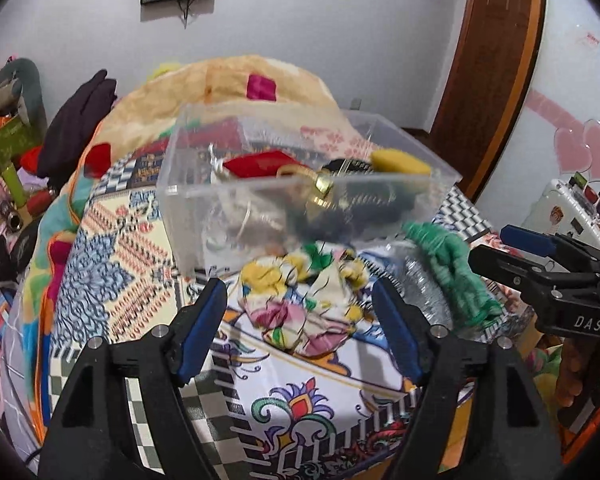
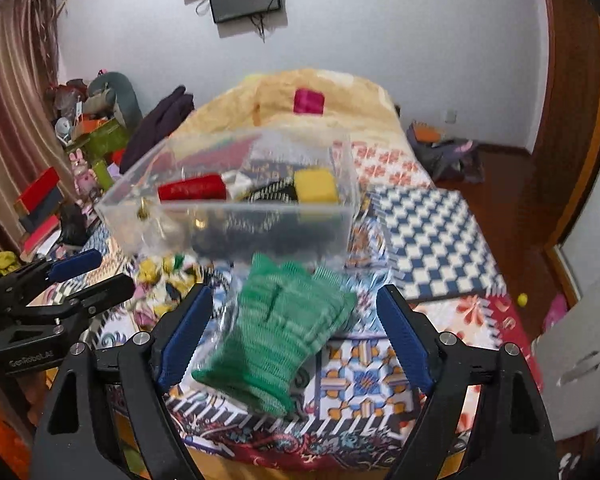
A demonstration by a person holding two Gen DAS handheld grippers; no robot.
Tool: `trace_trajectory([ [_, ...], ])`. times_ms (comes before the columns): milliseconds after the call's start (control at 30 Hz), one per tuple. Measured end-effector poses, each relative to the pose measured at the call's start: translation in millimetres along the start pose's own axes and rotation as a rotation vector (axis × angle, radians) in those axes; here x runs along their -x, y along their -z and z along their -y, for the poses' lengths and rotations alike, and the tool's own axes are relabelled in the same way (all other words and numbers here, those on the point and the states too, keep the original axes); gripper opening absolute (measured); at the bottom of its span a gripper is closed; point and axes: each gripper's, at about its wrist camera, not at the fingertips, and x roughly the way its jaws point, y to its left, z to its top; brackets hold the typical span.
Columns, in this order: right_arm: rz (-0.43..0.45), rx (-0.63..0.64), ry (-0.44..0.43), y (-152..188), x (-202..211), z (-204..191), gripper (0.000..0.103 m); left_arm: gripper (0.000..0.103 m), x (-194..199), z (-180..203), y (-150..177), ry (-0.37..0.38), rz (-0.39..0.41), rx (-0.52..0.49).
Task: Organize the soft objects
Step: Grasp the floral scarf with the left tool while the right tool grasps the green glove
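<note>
Green knit glove (image 2: 278, 332) fills my right wrist view, lying on crinkled clear plastic wrap just in front of the clear plastic bin (image 2: 236, 220). My right gripper (image 2: 296, 340) hangs over it with both blue pads spread wide, one on each side of the glove, neither touching it as far as I can see. Motion blur softens the glove's edges.

Bin sits on the patterned bedspread (image 2: 360, 376). Inside I make out a red pouch (image 2: 192, 189), a yellow block-shaped item (image 2: 315, 186), something black with white stripes between them, and a brass-coloured round piece low on the bin's left side.

From my left wrist view: left gripper (image 1: 300, 328) also spread wide, holding nothing, pads flanking a floral fabric bundle (image 1: 304, 304) that lies on the bedspread just in front of the bin. The glove shows to the right of that bundle, near the bin's front right corner. Right gripper's fingers enter from the right edge of this view, beside the glove.

Behind the bin, a magenta square item (image 2: 309, 101) rests on a beige blanket. A blue-and-white checkered cloth (image 2: 432, 236) lies right of the bin.
</note>
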Motion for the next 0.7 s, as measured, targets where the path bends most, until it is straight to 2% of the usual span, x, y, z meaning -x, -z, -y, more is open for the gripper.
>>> trace_trajectory([
  [67,-0.019,0.000,-0.008,3.6,-5.2,0.5,0.080,0.075,-5.1,-0.2,3.4,-0.005,-0.015,0.001],
  [133,-0.039,0.003,-0.022,7.0,-8.6,-0.1,0.070,0.074,-10.4,1.0,6.8,-0.009,-0.035,-0.007],
  [200,-0.054,0.005,-0.034,9.3,-11.7,-0.7,0.065,0.073,-15.1,2.0,9.2,-0.009,-0.054,-0.011],
  [367,-0.074,0.009,-0.057,12.7,-16.2,-5.3,0.056,0.060,-20.6,2.7,13.4,0.009,-0.080,-0.015],
  [500,-0.072,0.005,-0.065,13.8,-16.5,-4.3,0.038,0.048,-24.7,1.1,16.3,0.019,-0.090,-0.001],
  [600,-0.065,-0.013,-0.083,14.0,-13.6,-0.7,0.026,0.036,-24.9,-0.5,15.8,0.026,-0.088,0.006],
  [700,-0.061,-0.010,-0.087,13.5,-13.2,-0.8,0.021,0.025,-24.4,0.7,16.6,0.030,-0.085,0.003],
])
